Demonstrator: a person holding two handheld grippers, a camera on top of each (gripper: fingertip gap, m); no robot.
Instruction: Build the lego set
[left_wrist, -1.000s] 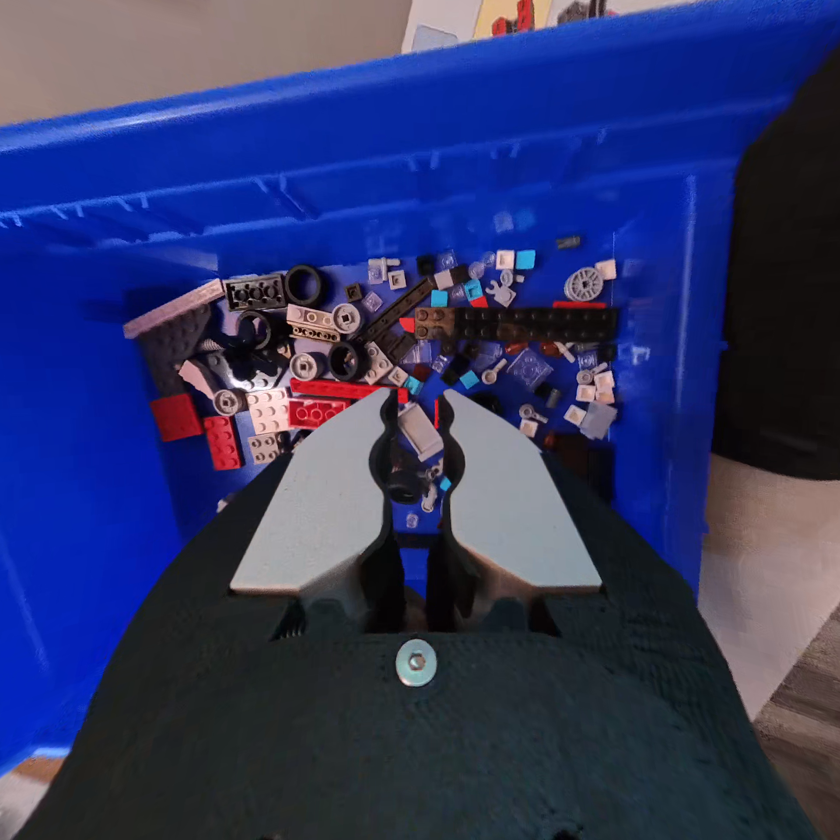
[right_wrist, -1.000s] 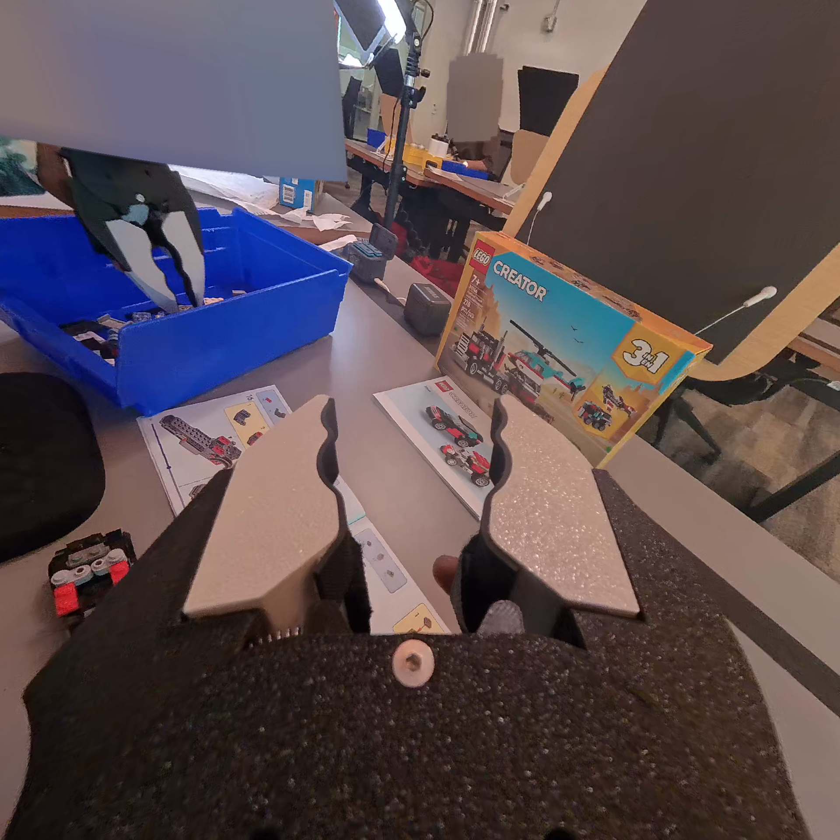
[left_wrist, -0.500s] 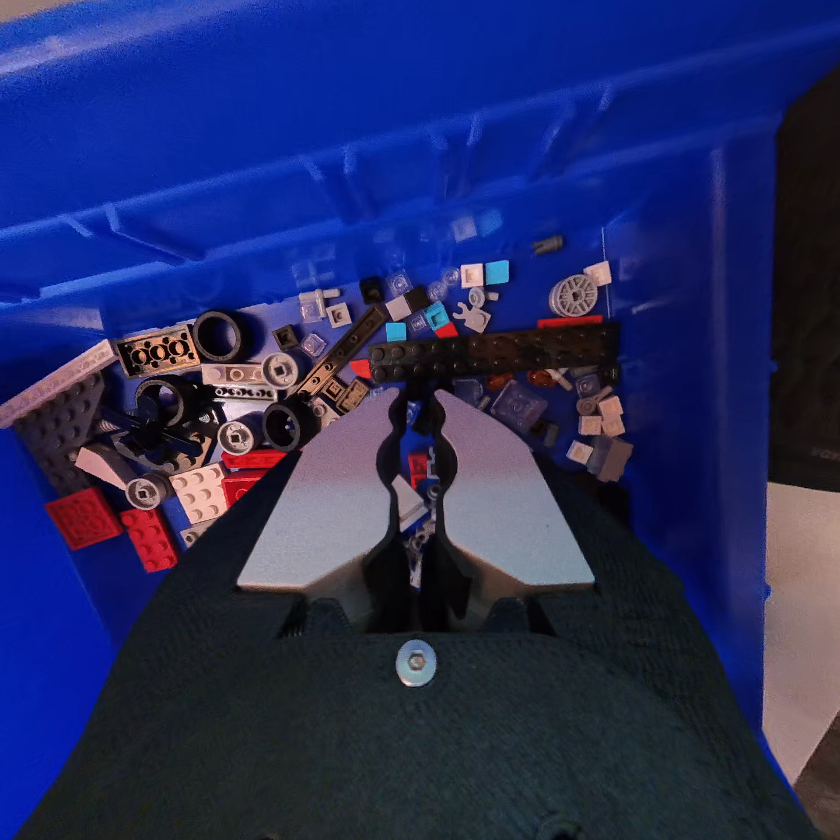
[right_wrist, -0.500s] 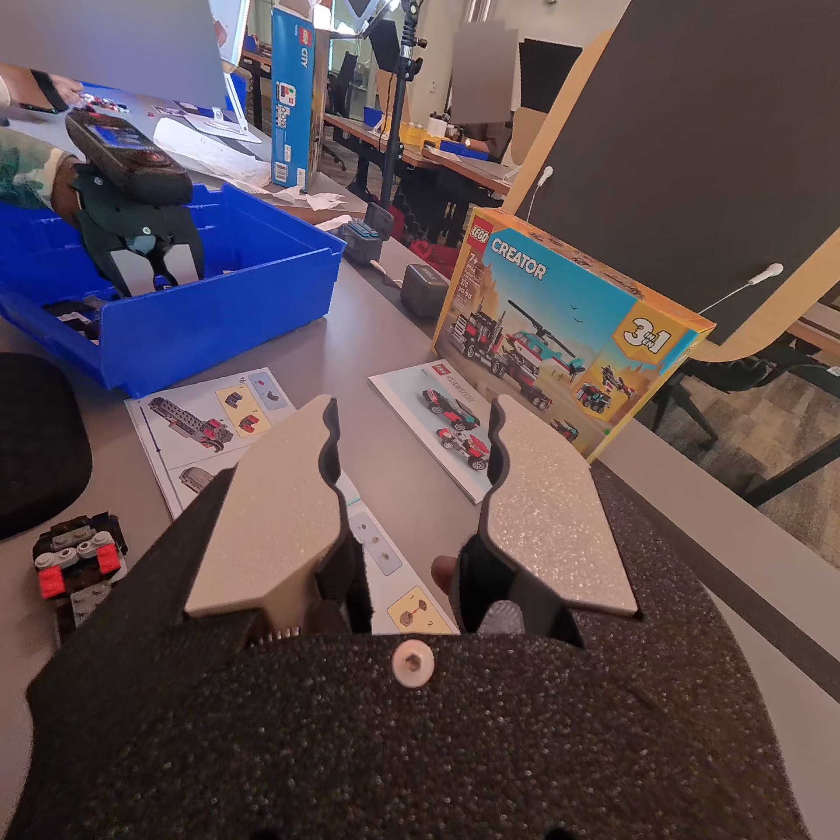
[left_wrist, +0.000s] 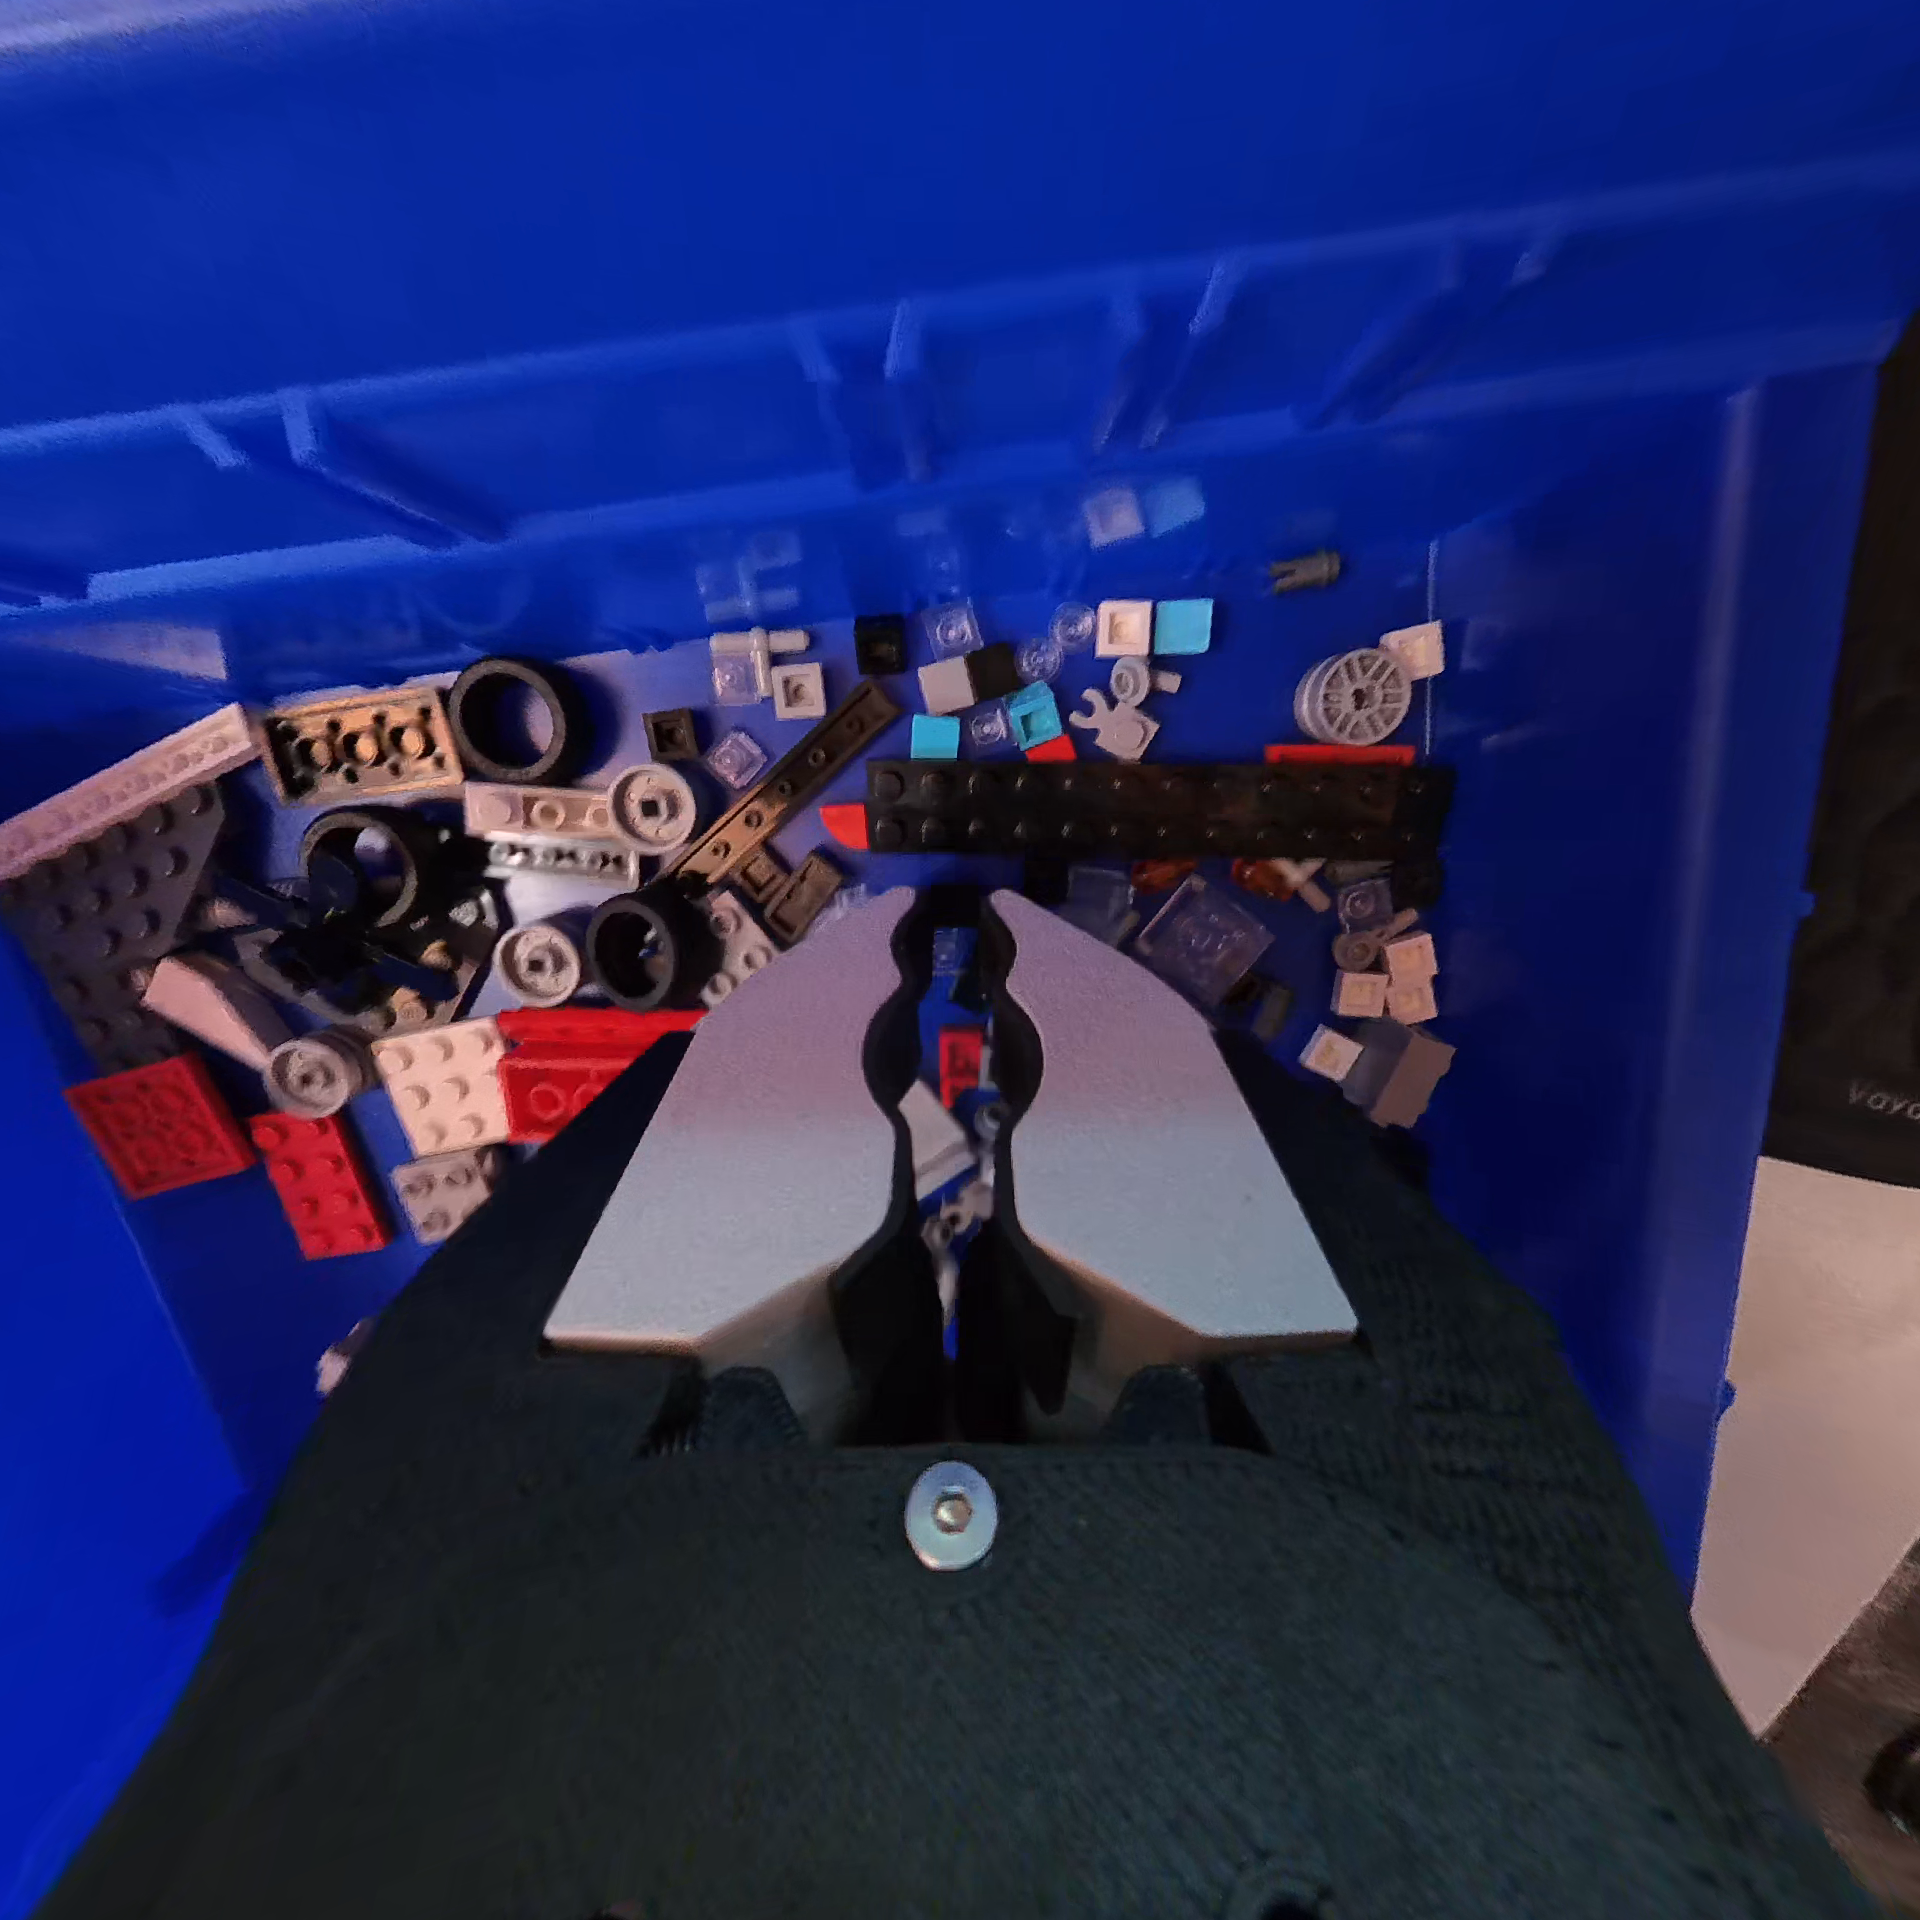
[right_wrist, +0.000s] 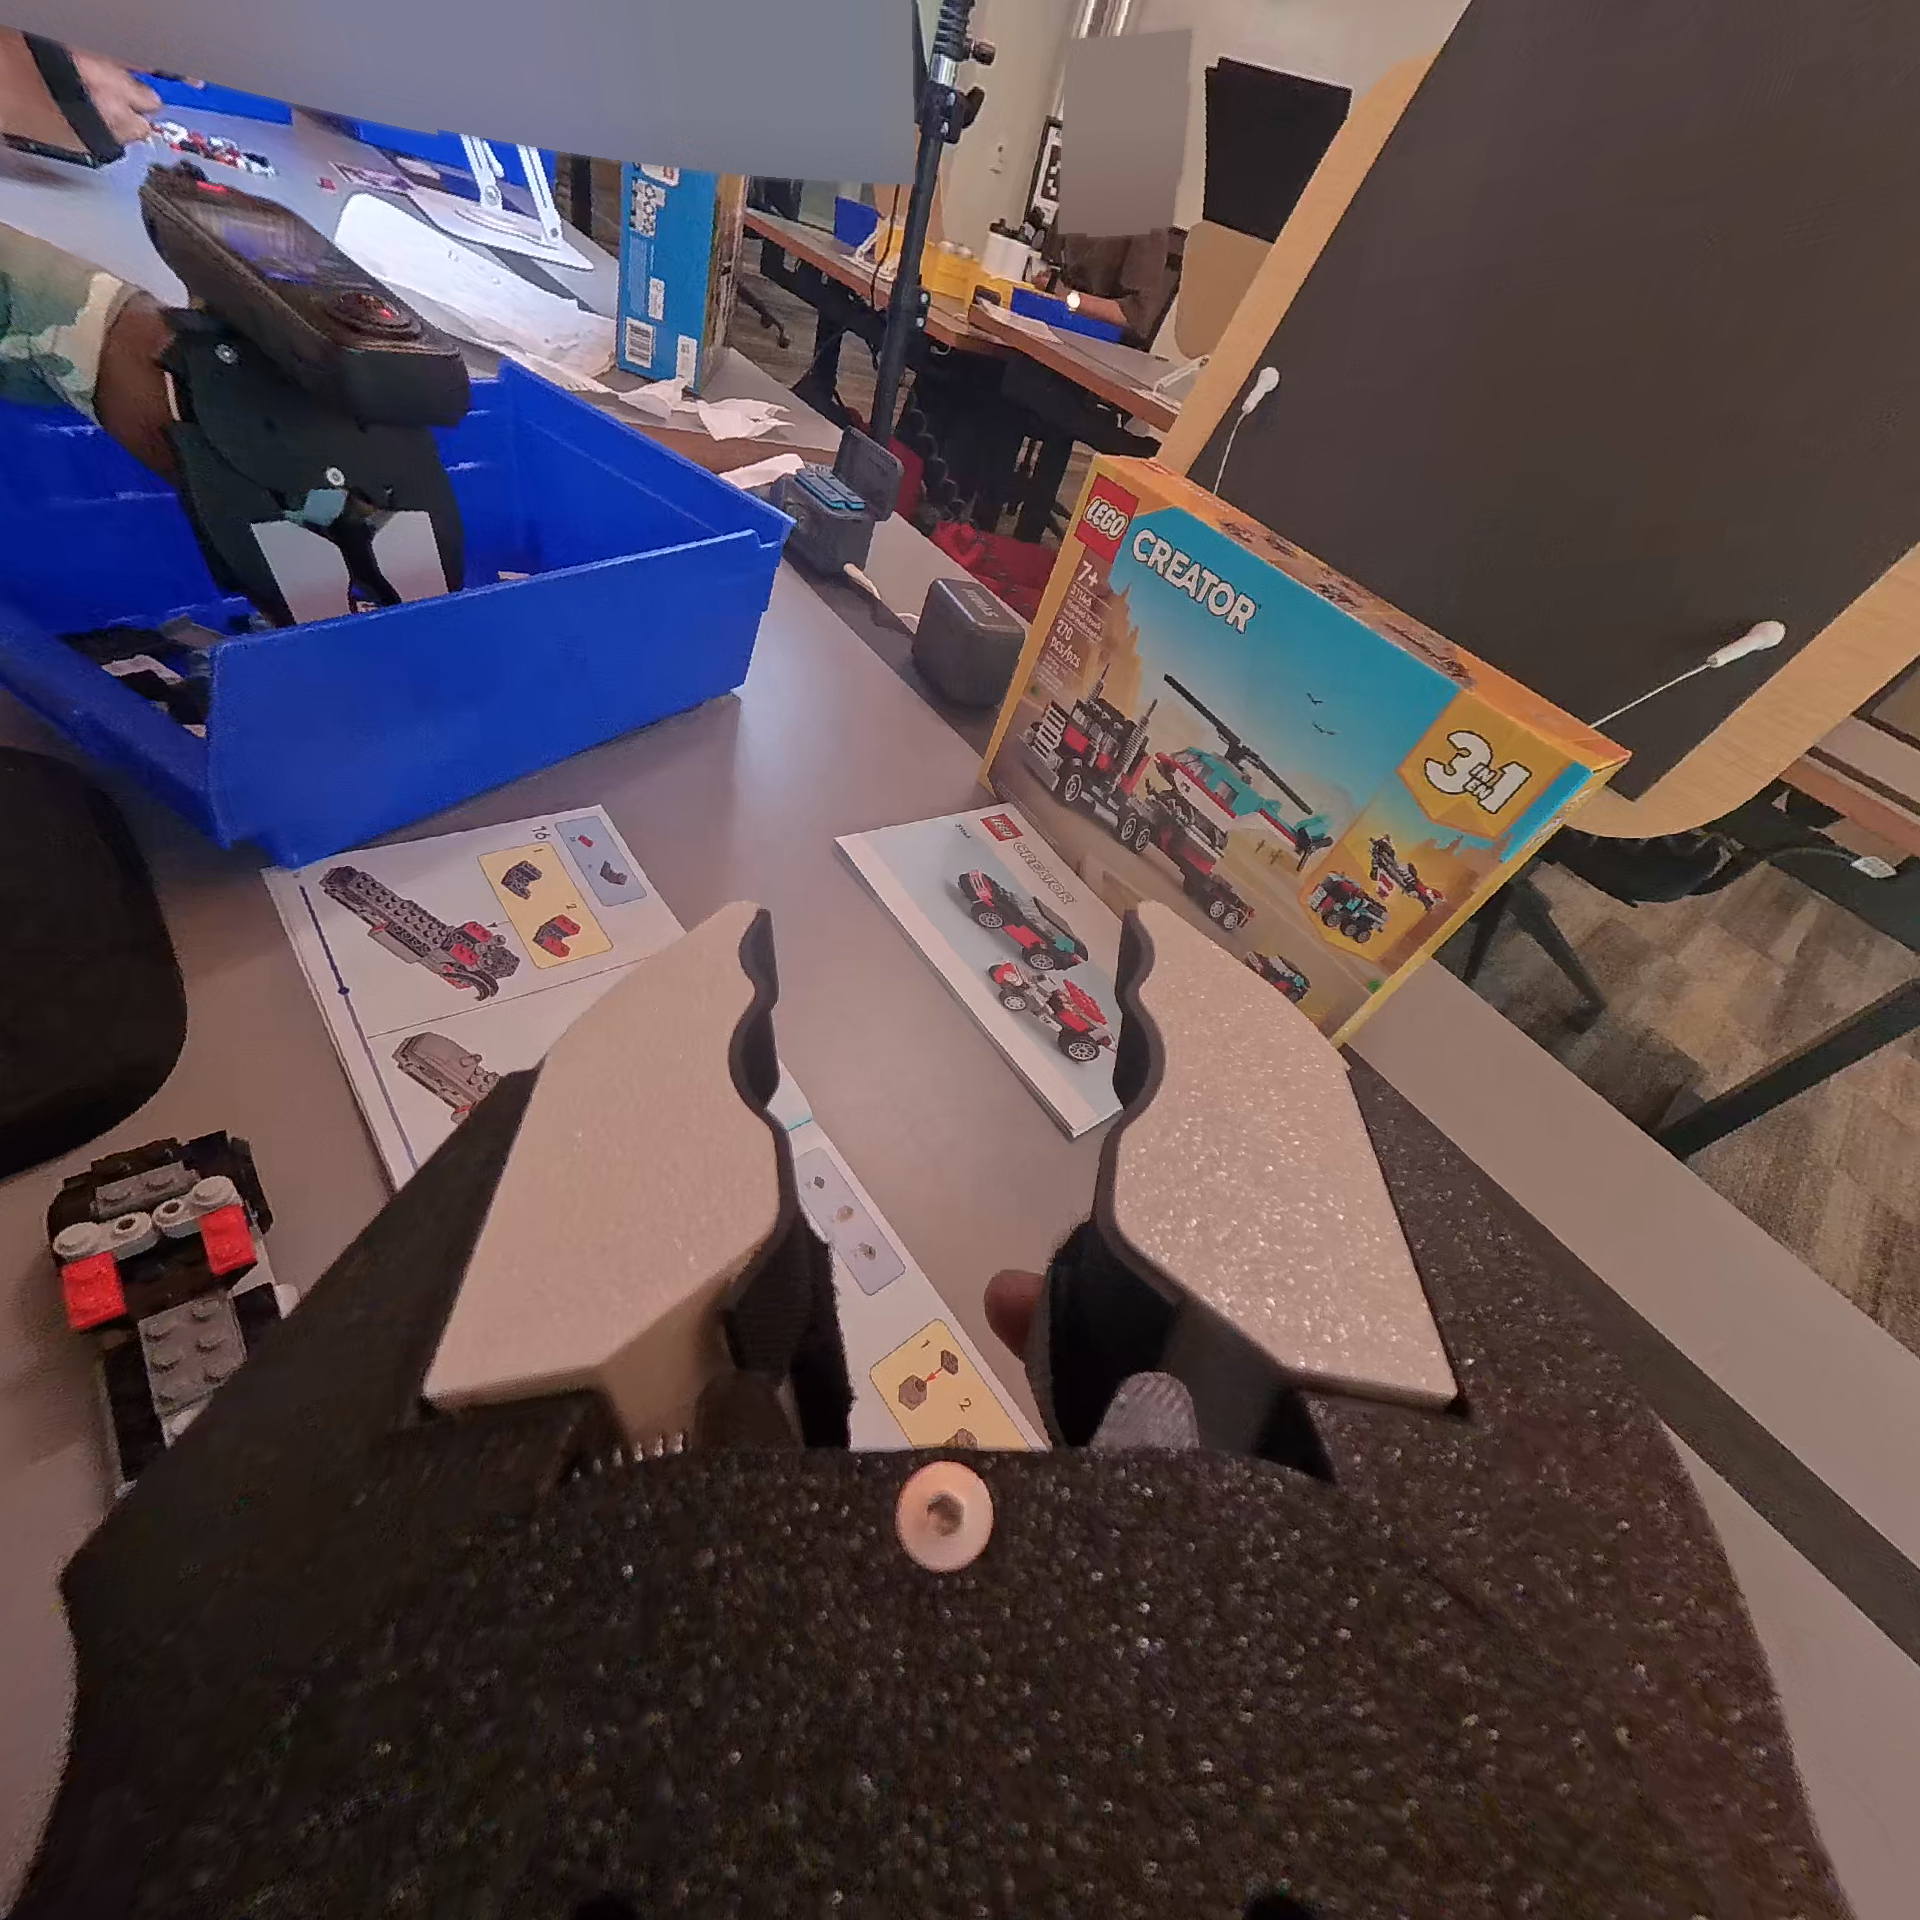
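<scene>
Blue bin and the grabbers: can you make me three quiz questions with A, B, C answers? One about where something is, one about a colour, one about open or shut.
1. Where do the left gripper tips point?
A. Into the blue bin
B. At a cup
C. At a shoe

2. What colour is the long studded plate?
A. Yellow
B. Black
C. Pink

3. How is the right gripper?
A. Shut on a wheel
B. Shut on paper
C. Open and empty

Answers: 1 A, the bin's blue walls surround its tips. 2 B, it lies black just beyond the tips. 3 C, a wide gap separates its fingers, nothing between them.
</scene>
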